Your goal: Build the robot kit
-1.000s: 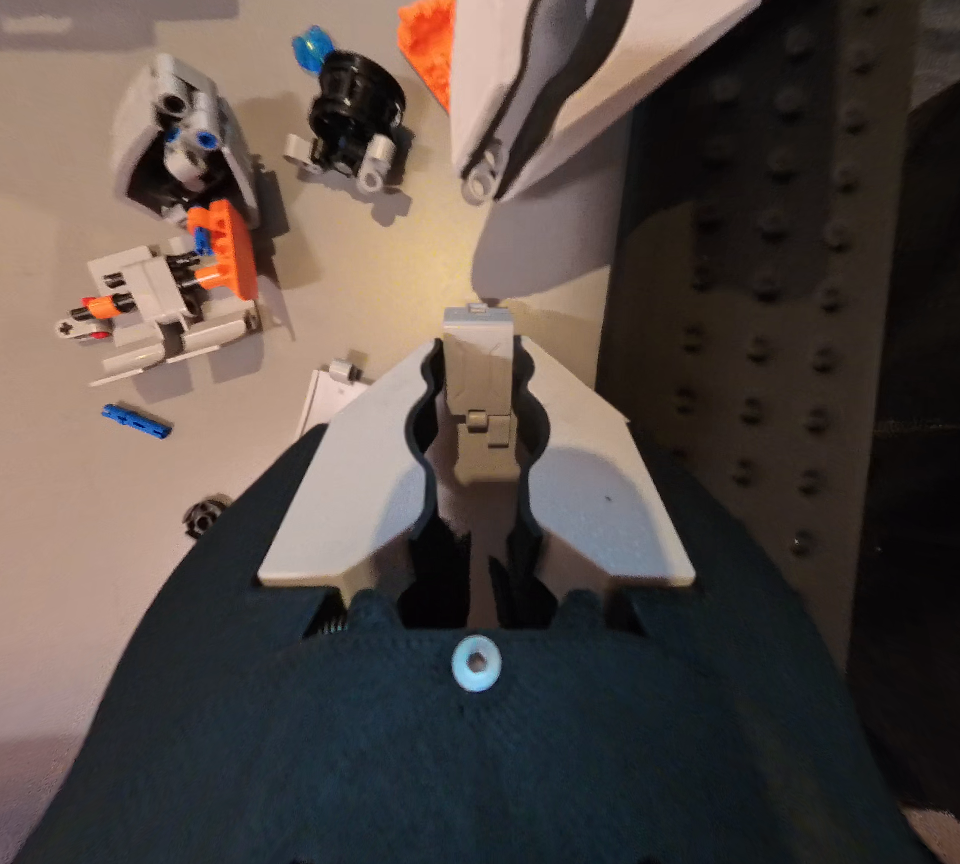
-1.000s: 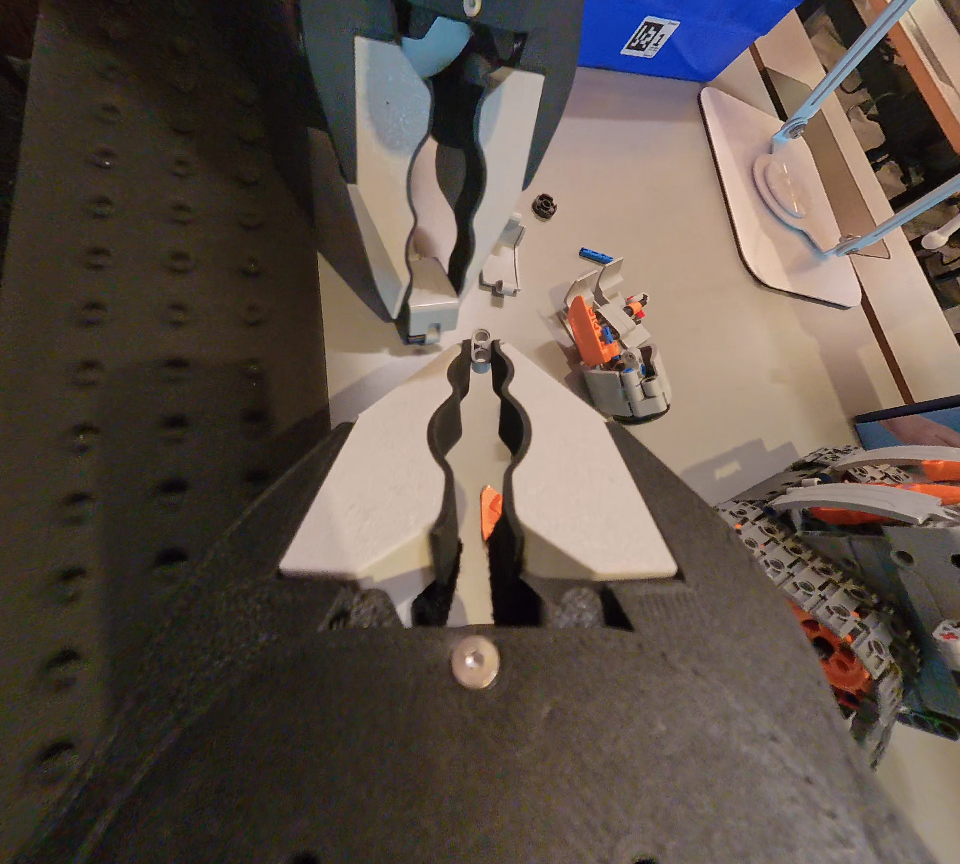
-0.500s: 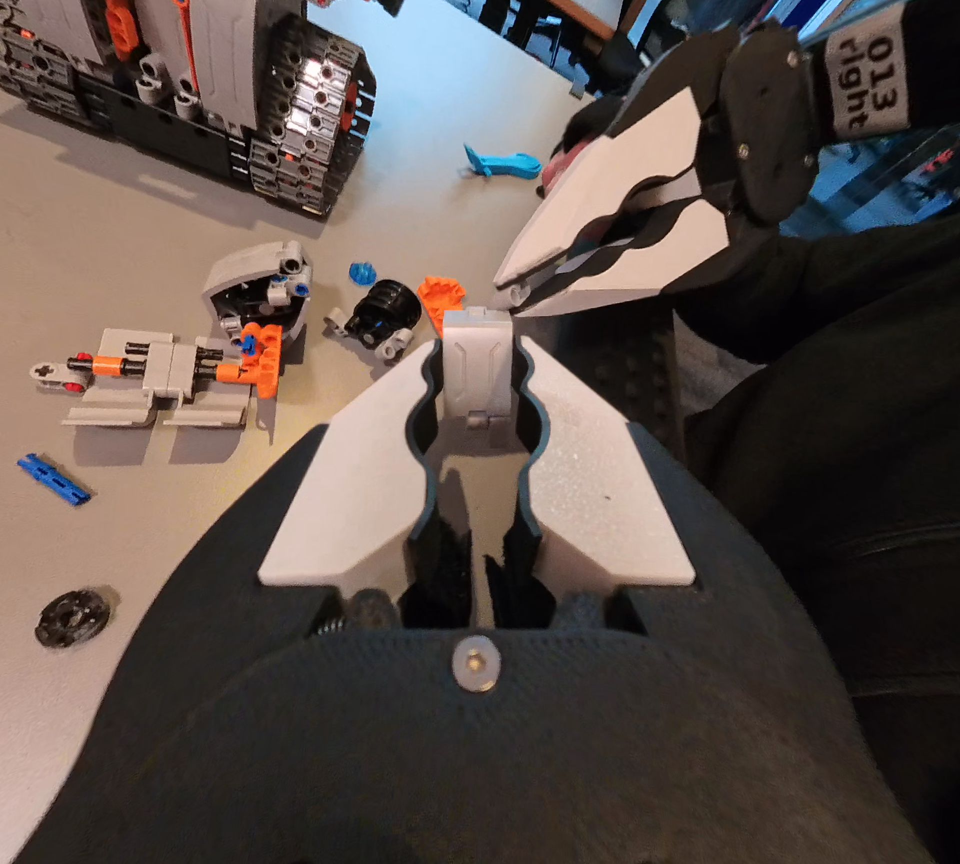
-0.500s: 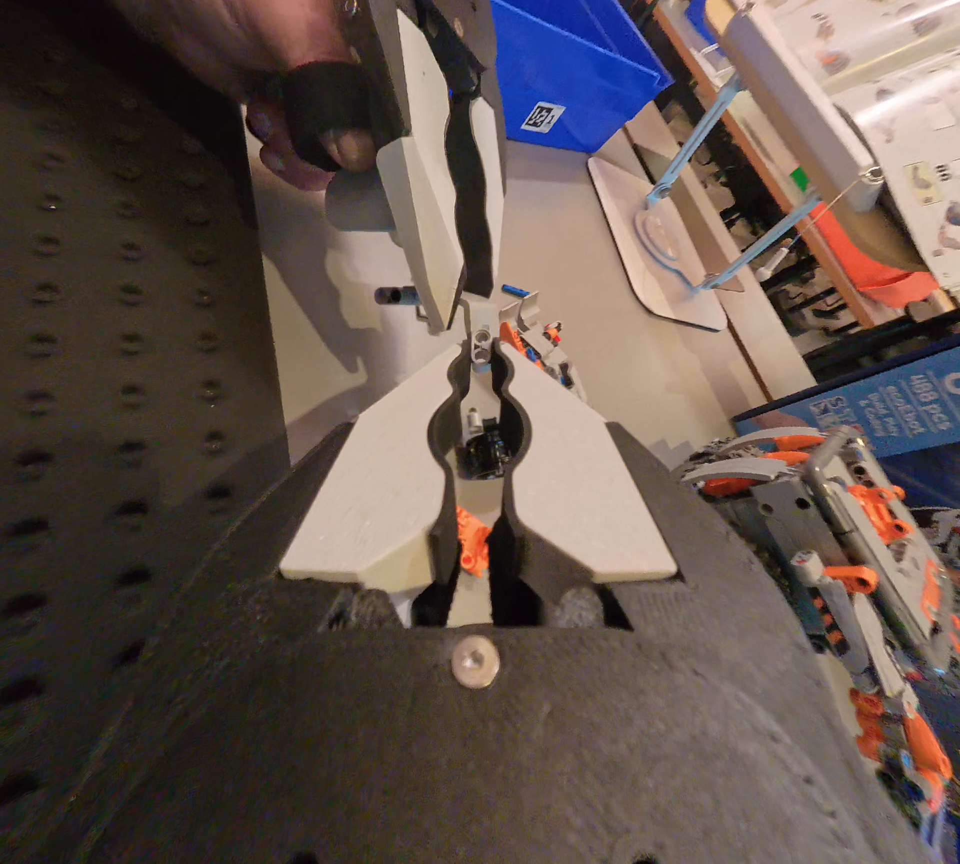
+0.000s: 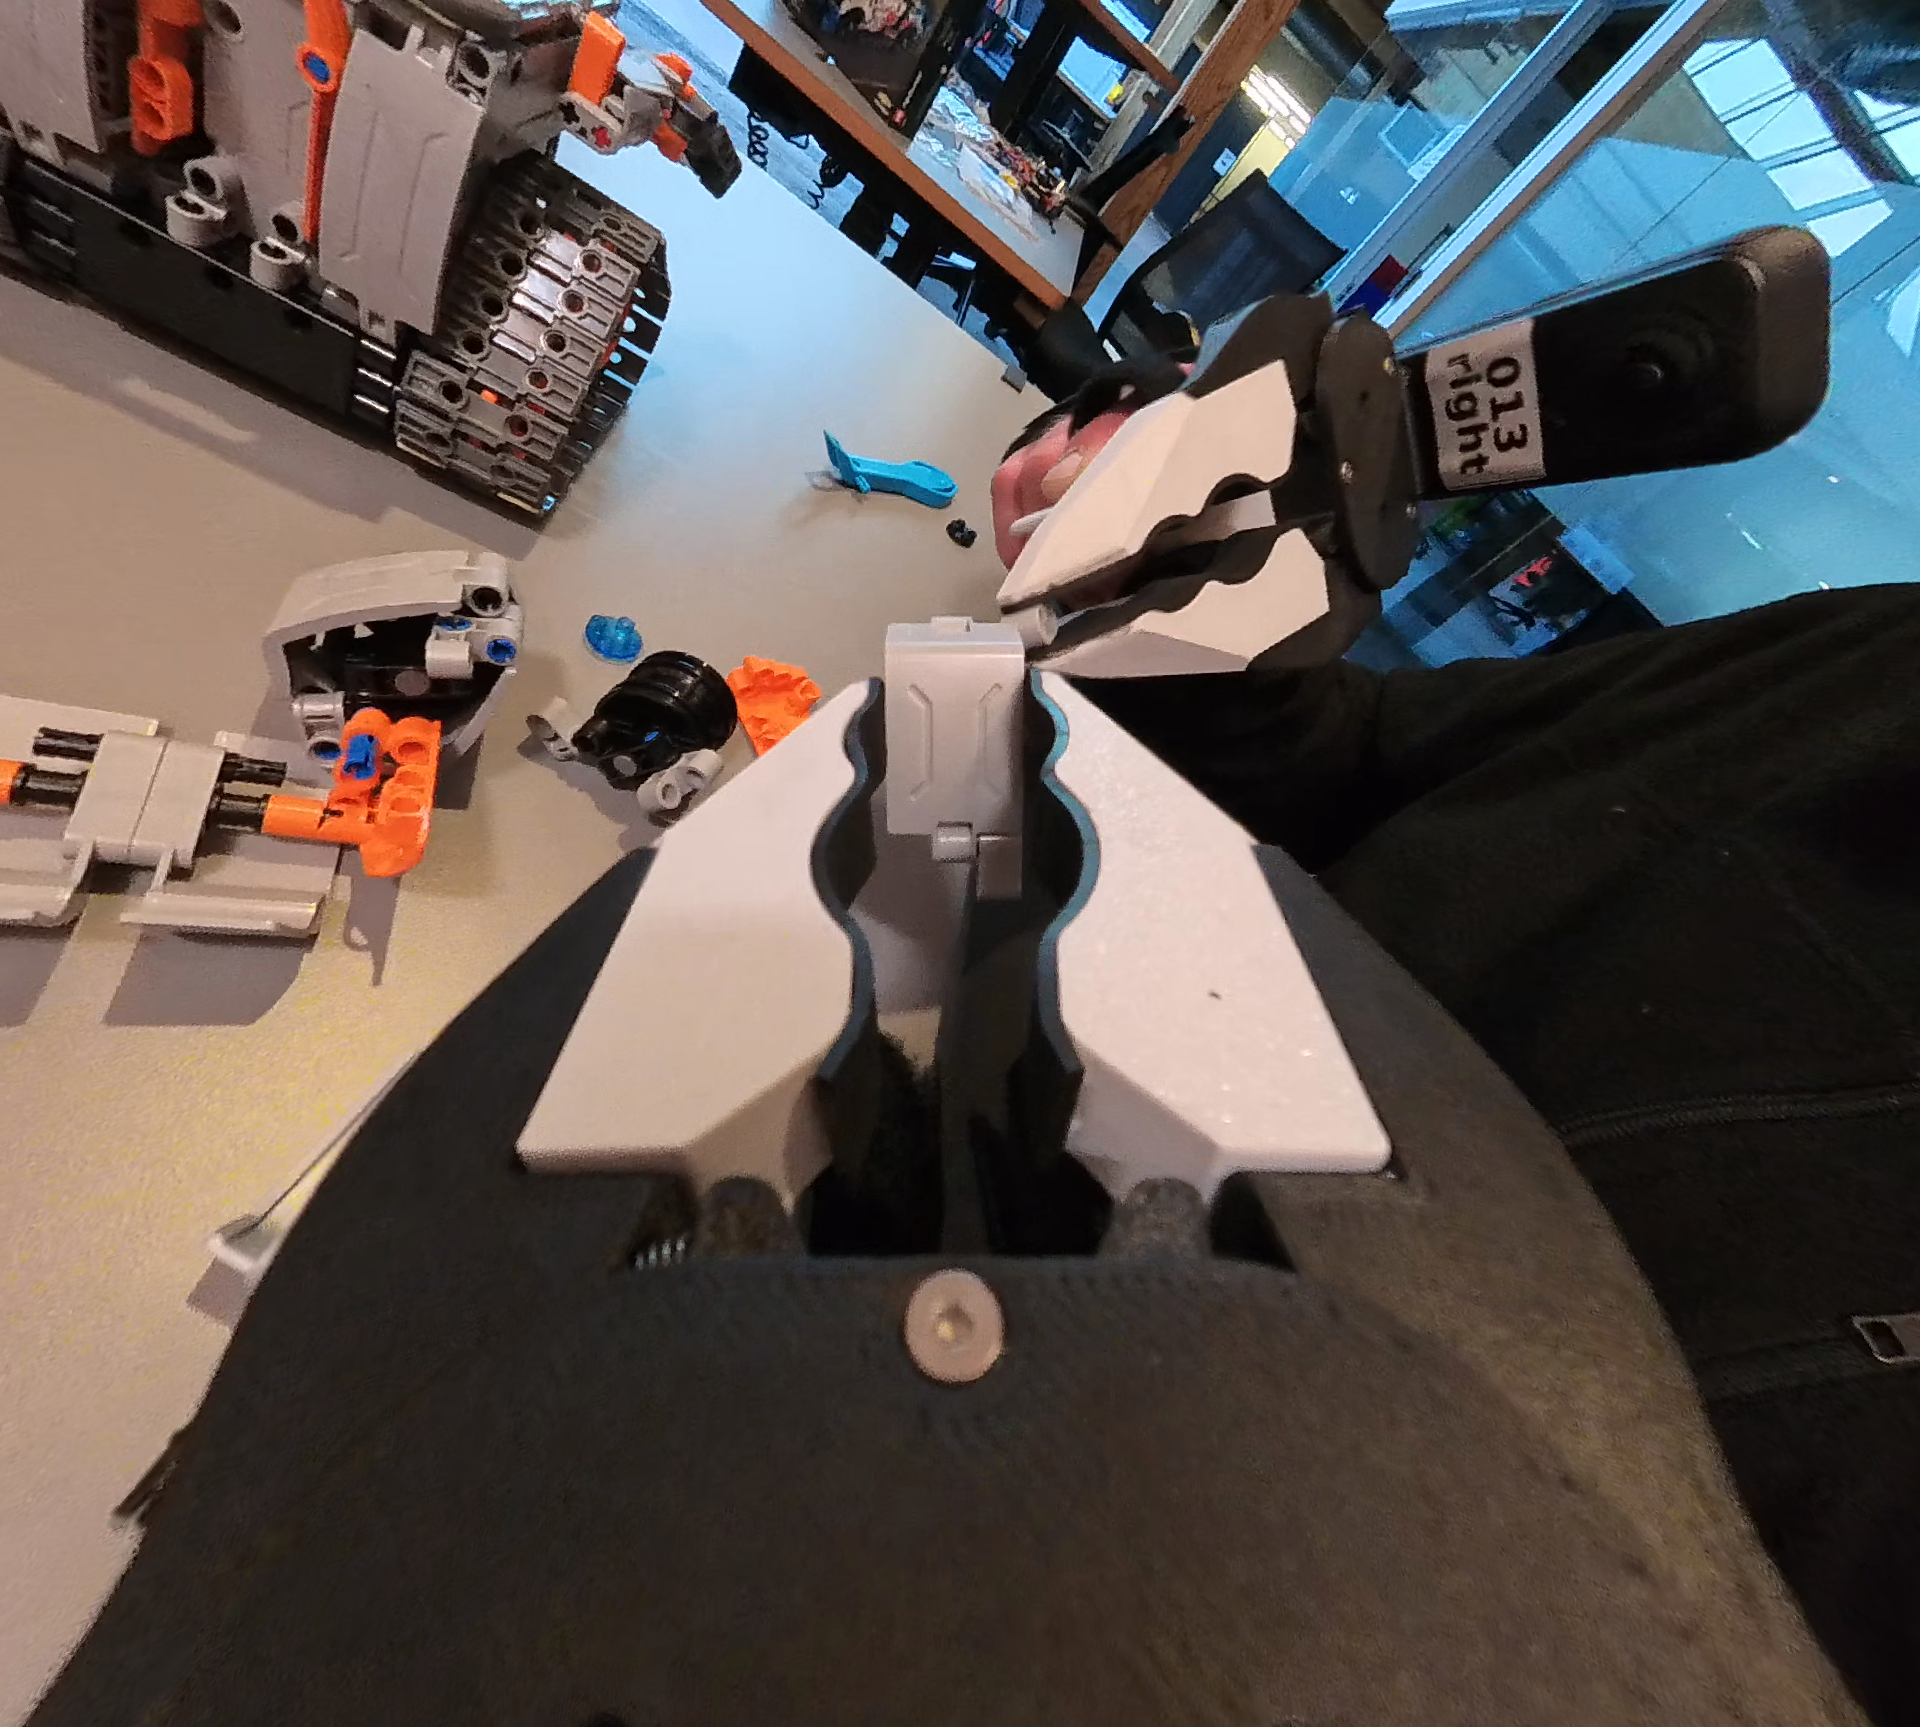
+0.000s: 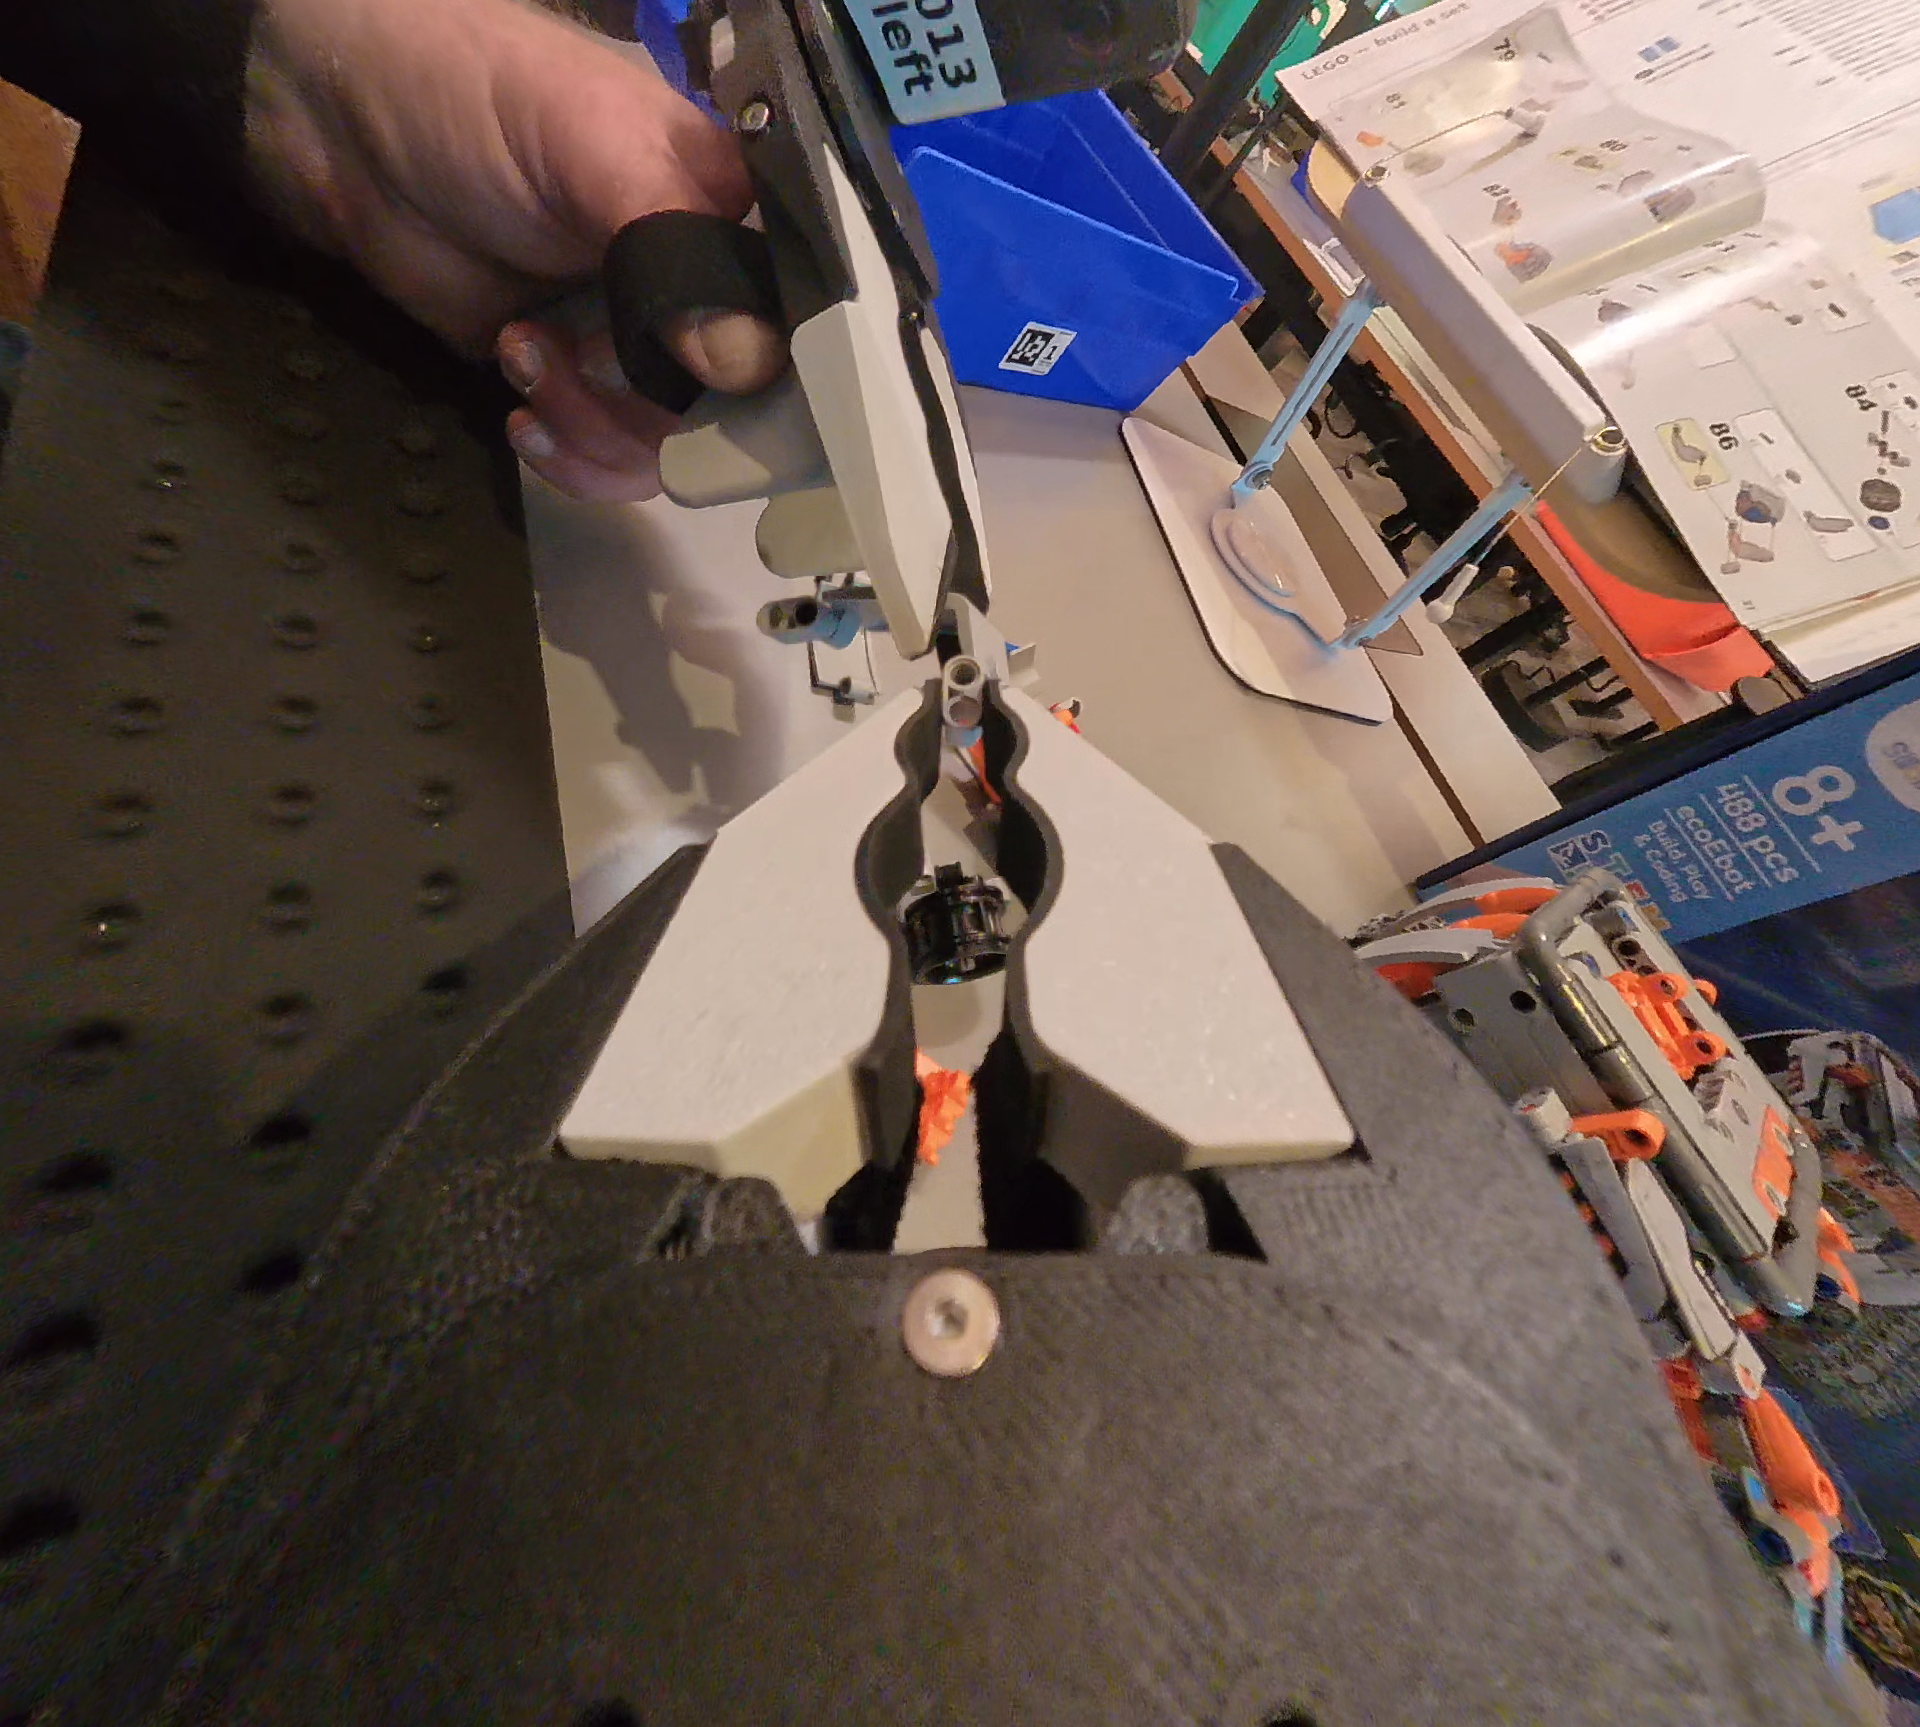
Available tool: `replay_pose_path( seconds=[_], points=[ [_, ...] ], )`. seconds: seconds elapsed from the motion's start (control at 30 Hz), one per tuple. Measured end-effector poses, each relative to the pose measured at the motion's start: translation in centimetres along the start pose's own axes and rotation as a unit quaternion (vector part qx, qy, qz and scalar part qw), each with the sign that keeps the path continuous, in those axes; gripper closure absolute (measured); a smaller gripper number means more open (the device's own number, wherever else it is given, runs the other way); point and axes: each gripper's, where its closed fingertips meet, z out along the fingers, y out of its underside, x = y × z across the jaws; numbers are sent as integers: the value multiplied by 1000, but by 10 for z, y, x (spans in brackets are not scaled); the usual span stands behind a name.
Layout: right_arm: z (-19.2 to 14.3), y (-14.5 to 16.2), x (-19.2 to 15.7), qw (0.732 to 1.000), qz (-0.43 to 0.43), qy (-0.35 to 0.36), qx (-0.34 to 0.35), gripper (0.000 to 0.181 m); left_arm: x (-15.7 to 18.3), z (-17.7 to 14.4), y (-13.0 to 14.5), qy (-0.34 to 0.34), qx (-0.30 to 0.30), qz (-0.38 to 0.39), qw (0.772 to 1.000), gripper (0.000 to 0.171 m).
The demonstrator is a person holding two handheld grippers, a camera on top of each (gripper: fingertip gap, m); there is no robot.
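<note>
My left gripper (image 5: 954, 690) is shut on a grey panel piece (image 5: 951, 732), held above the table. My right gripper (image 6: 964, 703) is shut on a small grey connector (image 6: 962, 690) with round holes. In the left wrist view the right gripper (image 5: 1029, 633) comes in from the right, its tip touching the panel's top right corner. In the right wrist view the left gripper (image 6: 935, 628) hangs just above the connector, with the panel (image 6: 982, 633) sticking out of its tip. A hand (image 6: 488, 191) holds it.
On the grey table (image 5: 727, 389) lie a black wheel hub (image 5: 655, 721), an orange piece (image 5: 774, 701), a grey and orange sub-assembly (image 5: 208, 804) and a blue tool (image 5: 888, 477). A large tracked model (image 5: 312, 119) stands at the back left. A black studded baseplate (image 6: 260, 742), blue bins (image 6: 1049, 264) and an instruction sheet (image 6: 1662, 223) are near. The grippers are tip to tip, or close to it. The black wheel hub (image 5: 655, 721) lies around 7 cm away from my left fingertips.
Both grippers have tilted up from pointing down at the table and lifted. Their tips have come closer, so the connector now meets the panel's corner.
</note>
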Motion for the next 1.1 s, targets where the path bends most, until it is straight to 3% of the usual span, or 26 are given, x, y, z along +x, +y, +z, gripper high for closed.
replay_pose_path(
  seconds=[0.43, 0.8, 1.1],
  points=[
    [-15, -24, 6, 996, -29, 29, 75, 176, 23, -2, -15, 103, 54, -55, 992, 148],
    [-21, -30, 7, 994, -24, 25, 100, 177, 30, -1, -17, 131, 67, -76, 986, 149],
    [-18, -25, 7, 995, -46, 40, 79, 176, 26, 0, -16, 122, 66, -78, 987, 149]
  ],
)
